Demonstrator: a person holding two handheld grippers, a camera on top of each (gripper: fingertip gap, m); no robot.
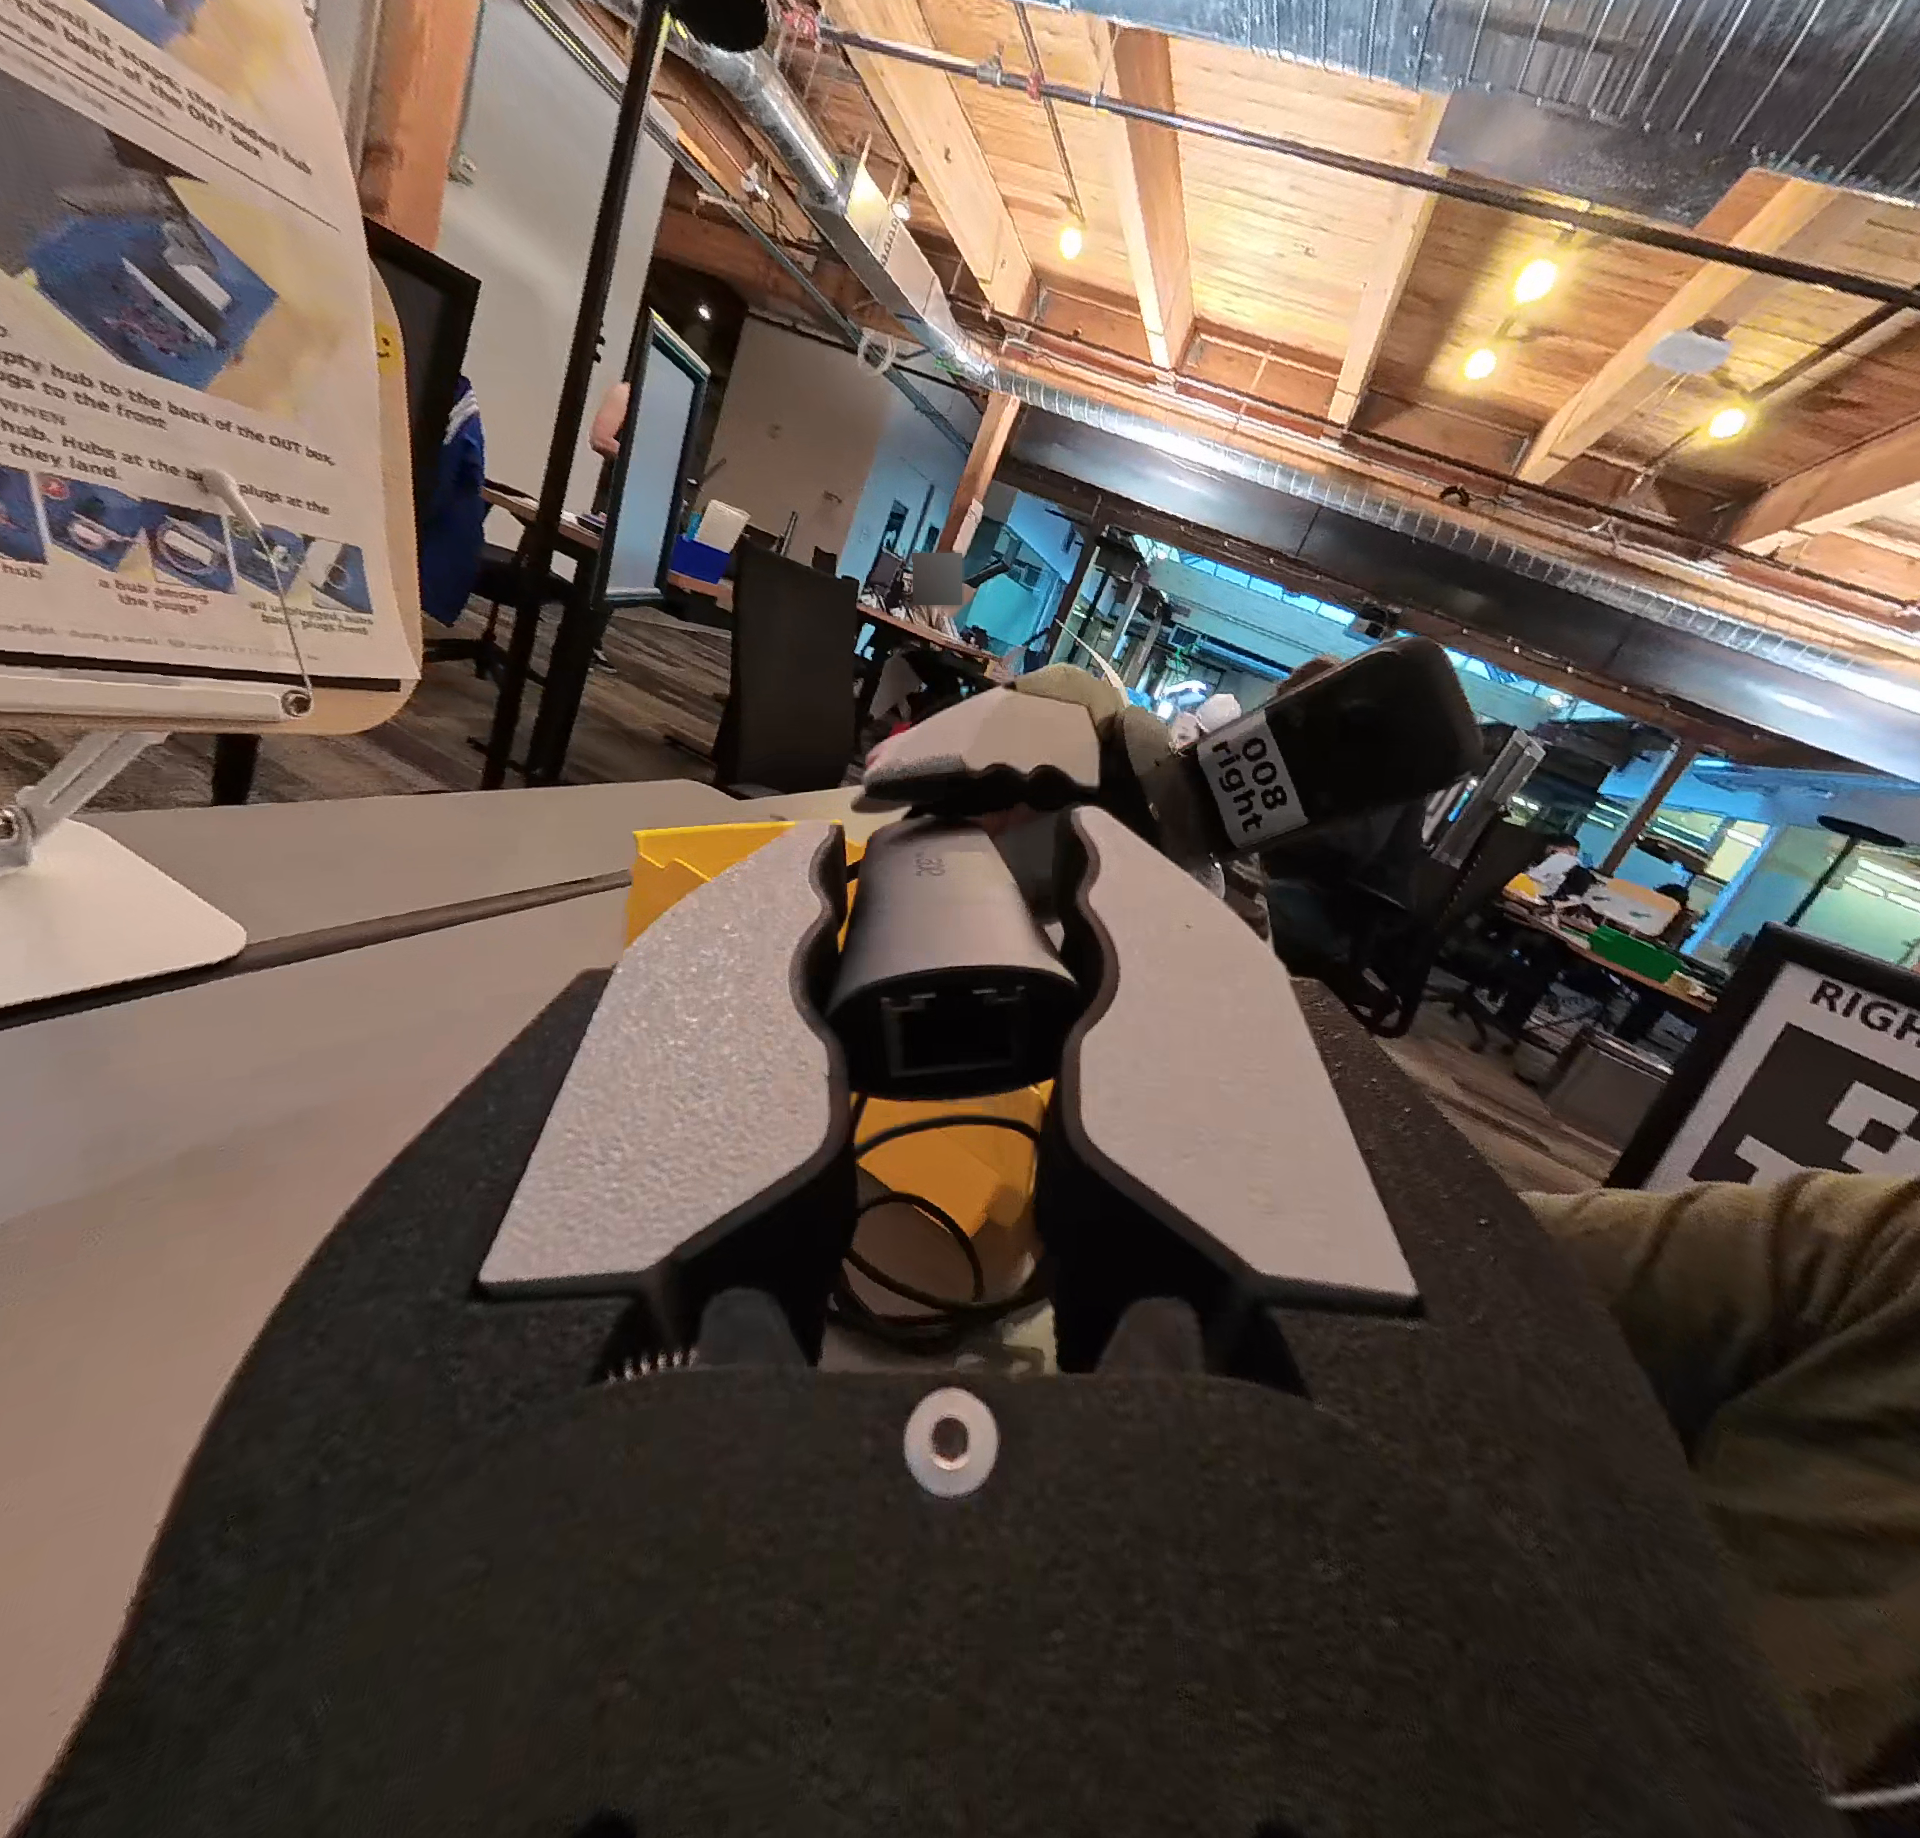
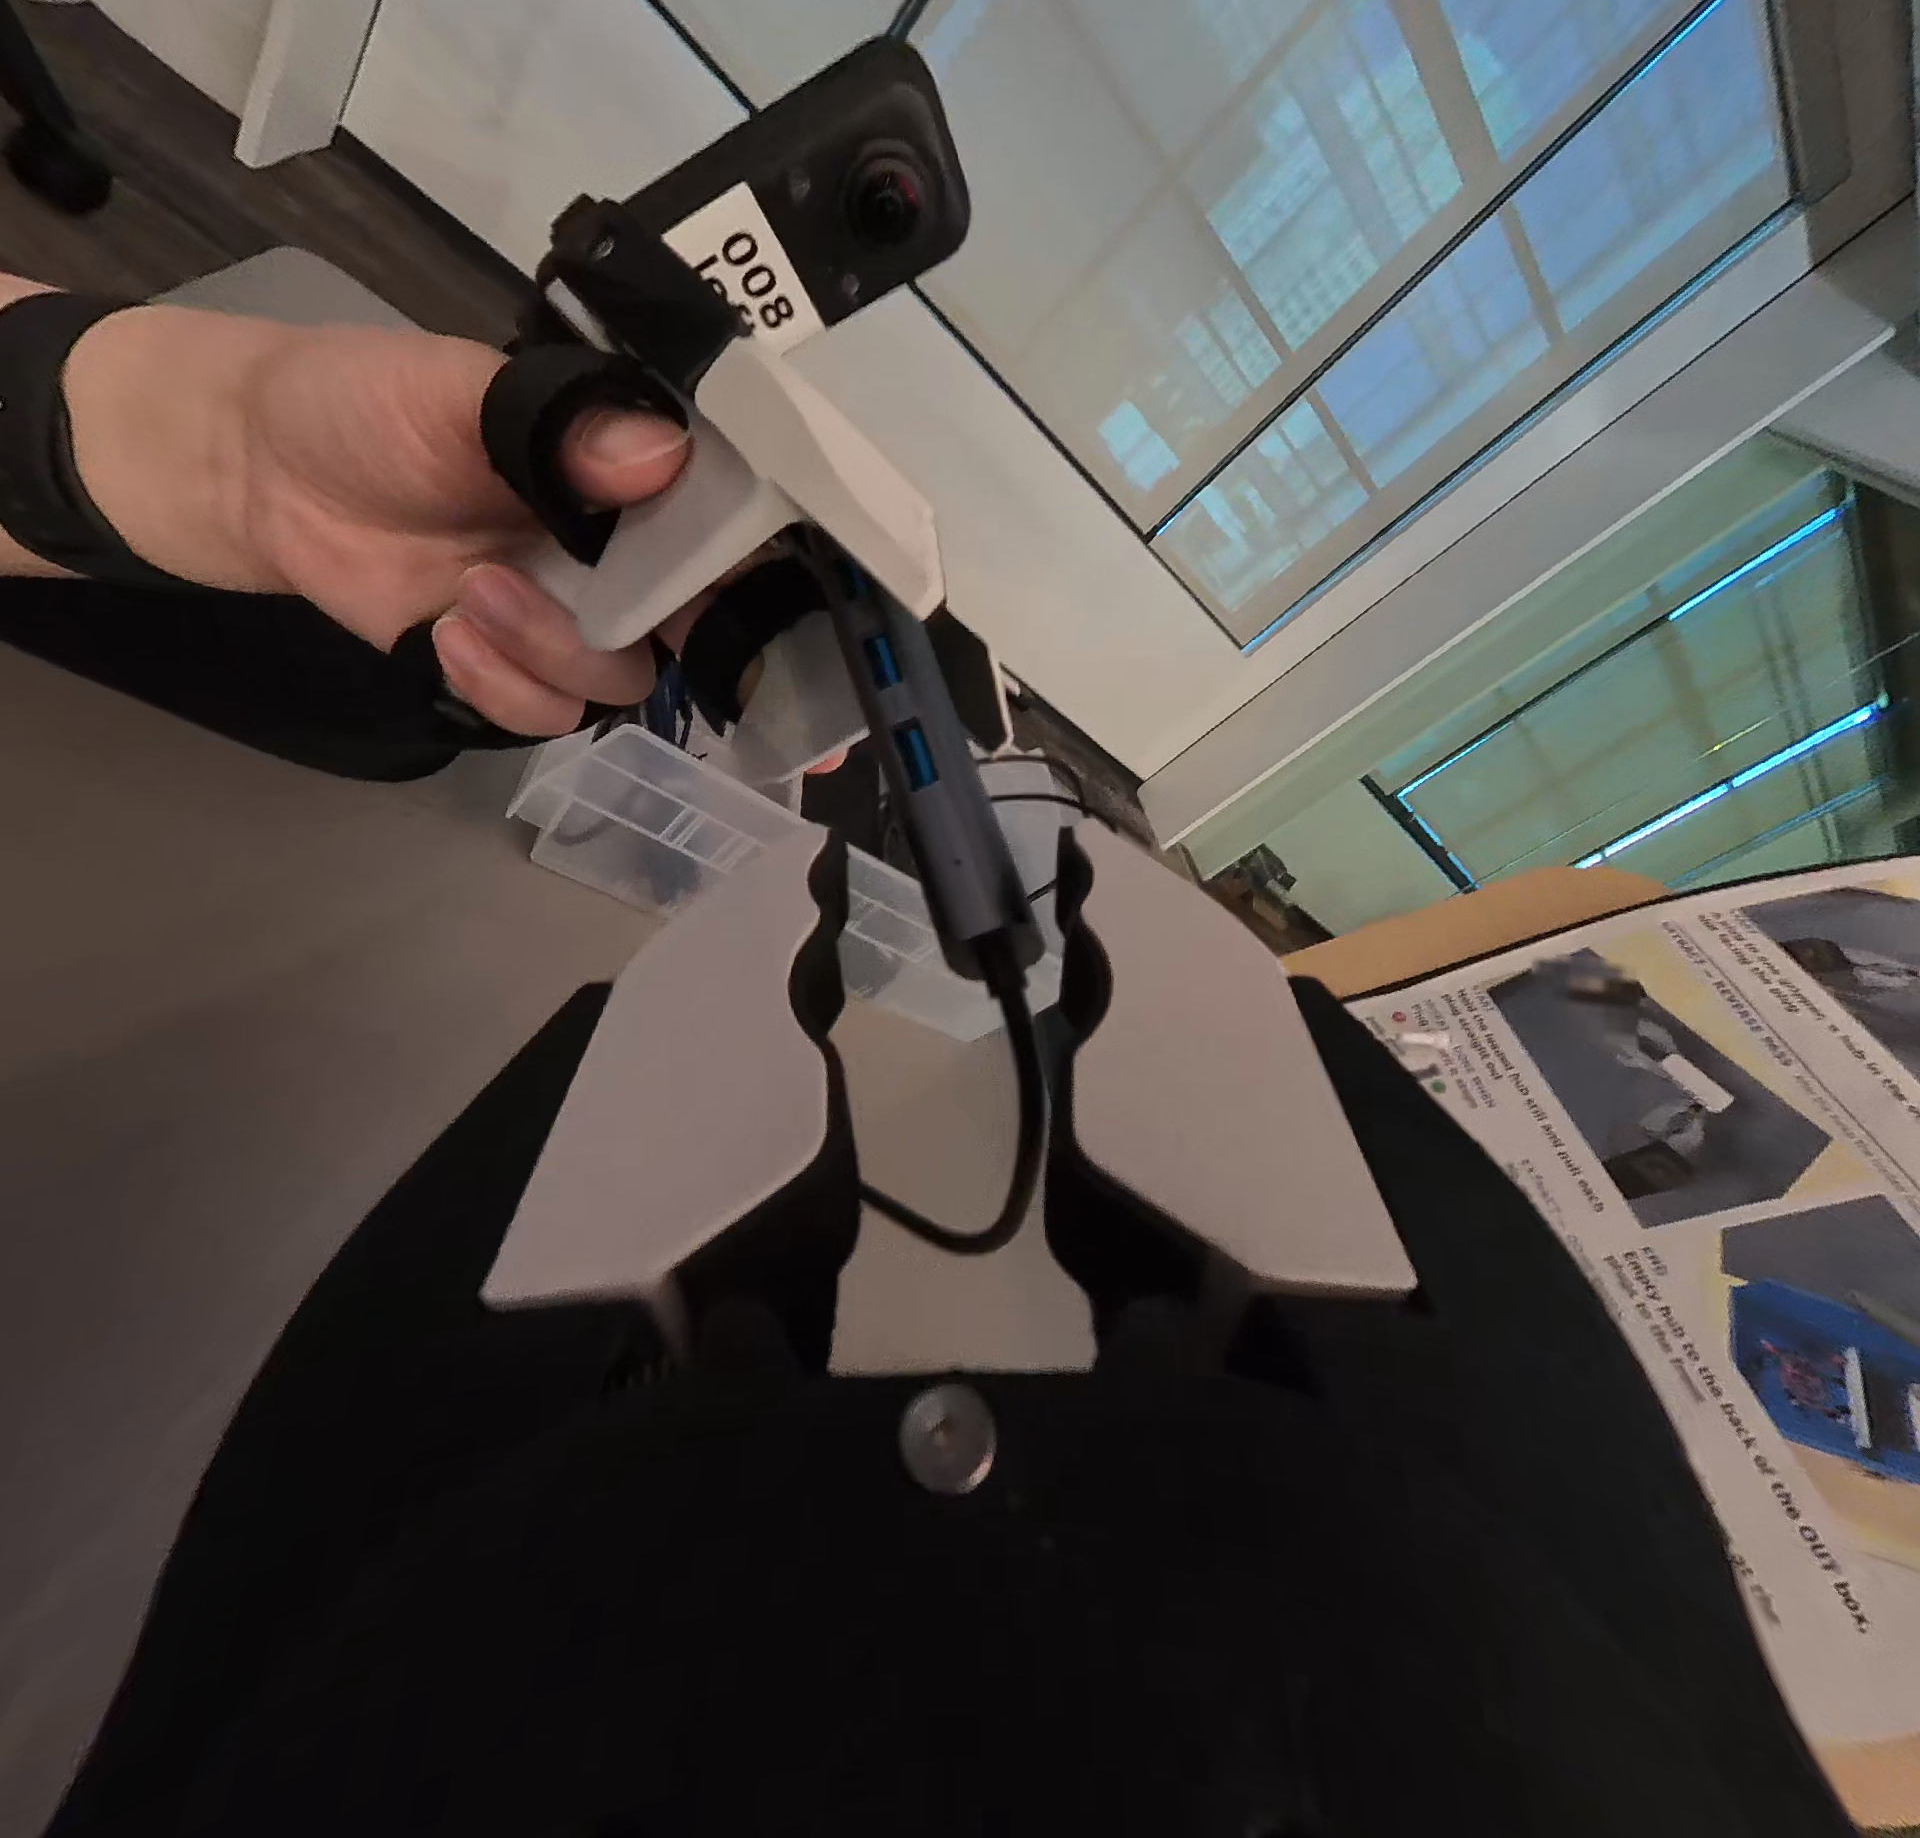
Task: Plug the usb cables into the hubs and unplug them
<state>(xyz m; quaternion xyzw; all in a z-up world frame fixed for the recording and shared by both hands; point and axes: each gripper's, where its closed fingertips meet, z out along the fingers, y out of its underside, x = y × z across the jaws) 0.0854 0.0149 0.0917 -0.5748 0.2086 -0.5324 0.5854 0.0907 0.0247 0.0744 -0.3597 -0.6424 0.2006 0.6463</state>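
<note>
Right wrist view: spread right gripper (image 2: 951, 915) closing in on USB hub (image 2: 940, 801) slanting down-frame, pinched by left gripper (image 2: 831, 635).

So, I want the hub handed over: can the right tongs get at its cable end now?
Probably yes. The right tongs are open, with the USB hub's cable end between their tips. The left tongs grip it further up, leaving that end free.

The left gripper (image 1: 951, 915) is raised above the table, fingers clamped on the grey USB hub (image 1: 948, 967). The right gripper (image 2: 951, 947) faces it with fingers parted around the hub's cable end, not pinching it.
</note>
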